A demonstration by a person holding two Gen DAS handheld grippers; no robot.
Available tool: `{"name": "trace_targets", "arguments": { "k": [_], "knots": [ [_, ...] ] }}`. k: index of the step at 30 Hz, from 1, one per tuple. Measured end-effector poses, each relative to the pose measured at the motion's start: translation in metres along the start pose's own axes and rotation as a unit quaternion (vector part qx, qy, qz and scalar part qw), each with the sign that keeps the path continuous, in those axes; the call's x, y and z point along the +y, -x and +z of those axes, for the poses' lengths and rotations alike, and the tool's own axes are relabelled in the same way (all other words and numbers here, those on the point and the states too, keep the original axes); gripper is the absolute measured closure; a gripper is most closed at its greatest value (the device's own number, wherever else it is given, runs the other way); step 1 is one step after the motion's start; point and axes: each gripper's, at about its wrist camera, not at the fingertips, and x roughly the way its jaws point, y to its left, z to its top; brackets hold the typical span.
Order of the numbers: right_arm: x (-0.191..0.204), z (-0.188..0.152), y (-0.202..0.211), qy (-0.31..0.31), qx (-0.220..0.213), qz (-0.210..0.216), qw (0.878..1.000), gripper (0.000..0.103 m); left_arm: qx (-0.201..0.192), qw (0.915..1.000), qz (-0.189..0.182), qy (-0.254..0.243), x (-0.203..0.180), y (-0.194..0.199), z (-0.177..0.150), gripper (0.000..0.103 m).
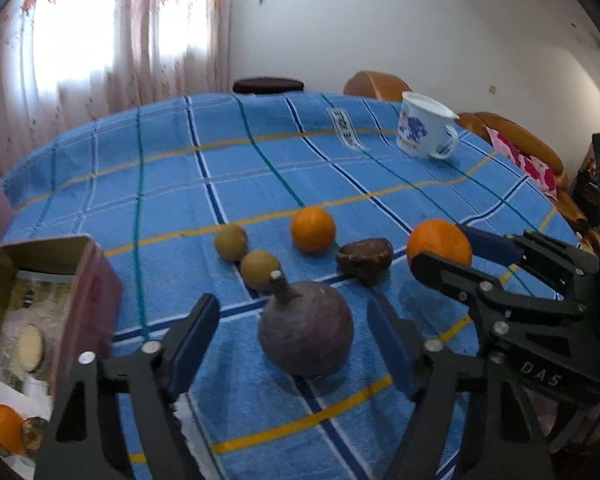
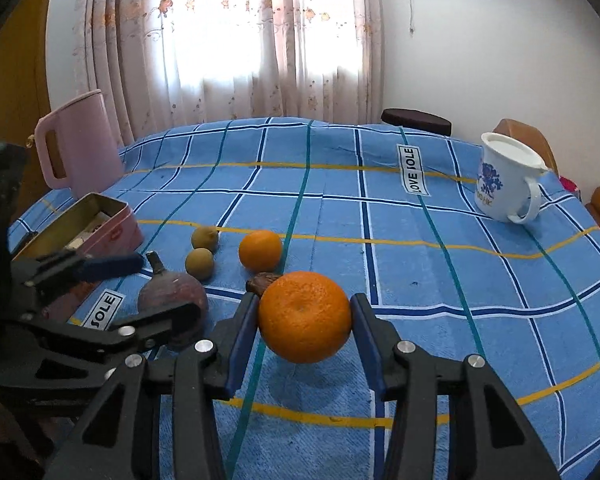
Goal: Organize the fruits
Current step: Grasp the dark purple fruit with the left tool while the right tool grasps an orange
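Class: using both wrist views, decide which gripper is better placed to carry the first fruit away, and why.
Right. The right gripper has its blue pads against the large round orange, while the left gripper only straddles the dark purple stemmed fruit, gaps showing.

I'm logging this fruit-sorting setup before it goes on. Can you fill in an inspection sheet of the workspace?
Surface: blue checked tablecloth, flat.
Job's things: large orange; second orange; purple stemmed fruit; two small tan fruits; one brown fruit.
Clutter: open pink tin, white mug, pink jug.
Grippers: right gripper shut on large orange; left gripper open around purple stemmed fruit.
Cables: nothing seen.
Surroundings: curtained window, white wall, chairs.
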Motion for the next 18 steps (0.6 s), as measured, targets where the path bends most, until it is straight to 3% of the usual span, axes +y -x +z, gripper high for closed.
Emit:
{"name": "trace_targets", "arguments": {
  "k": [3,8,18],
  "knots": [
    [-0.002,0.000,0.000,-0.005,0.001,0.007,1.000,0.054,0.023,0.9996,-0.018,0.008,0.001,-0.008,0.000,0.051],
    [0.000,0.000,0.004,-0.001,-0.009,0.000,1.000,0.054,0.019,0.9998,-0.012,0.001,-0.003,-0.005,-0.002,0.051],
    [0.000,-0.002,0.017,-0.002,-0.044,0.012,0.999,0.054,-0.047,0.9989,0.004,0.000,-0.002,0.020,-0.003,0.051]
  ]
}}
